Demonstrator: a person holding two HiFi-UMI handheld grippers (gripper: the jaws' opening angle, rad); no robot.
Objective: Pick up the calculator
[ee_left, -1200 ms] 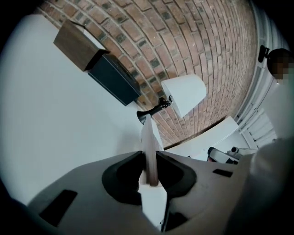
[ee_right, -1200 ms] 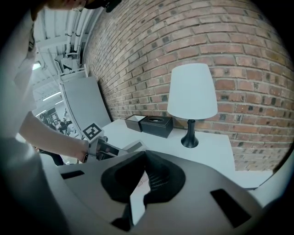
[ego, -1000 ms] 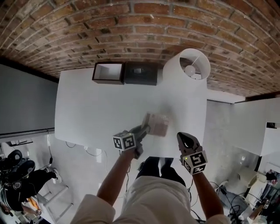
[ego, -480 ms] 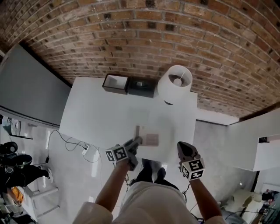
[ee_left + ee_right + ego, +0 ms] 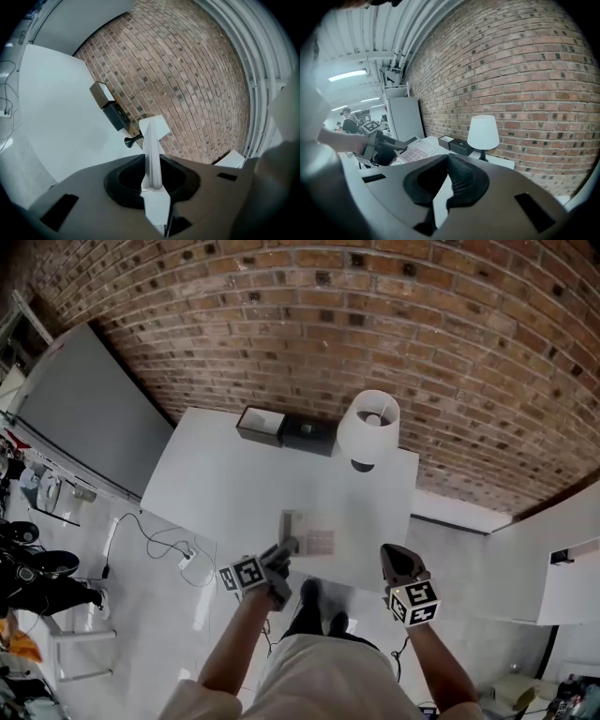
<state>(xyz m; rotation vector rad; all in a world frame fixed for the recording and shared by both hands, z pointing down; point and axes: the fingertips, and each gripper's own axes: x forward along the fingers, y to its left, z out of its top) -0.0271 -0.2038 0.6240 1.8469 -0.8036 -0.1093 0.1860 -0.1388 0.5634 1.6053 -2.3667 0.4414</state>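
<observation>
Left gripper (image 5: 284, 549) is clamped on the calculator's (image 5: 309, 532) near edge, so it hangs clear above the table (image 5: 225, 484), this side of the lamp (image 5: 367, 425). Right gripper (image 5: 398, 559) hovers alongside, jaws together, empty.

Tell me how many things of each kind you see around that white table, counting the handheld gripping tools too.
Calculator: 1
Lamp: 1
Boxes: 2
Grippers: 2 (left gripper, right gripper)
Total: 6
</observation>
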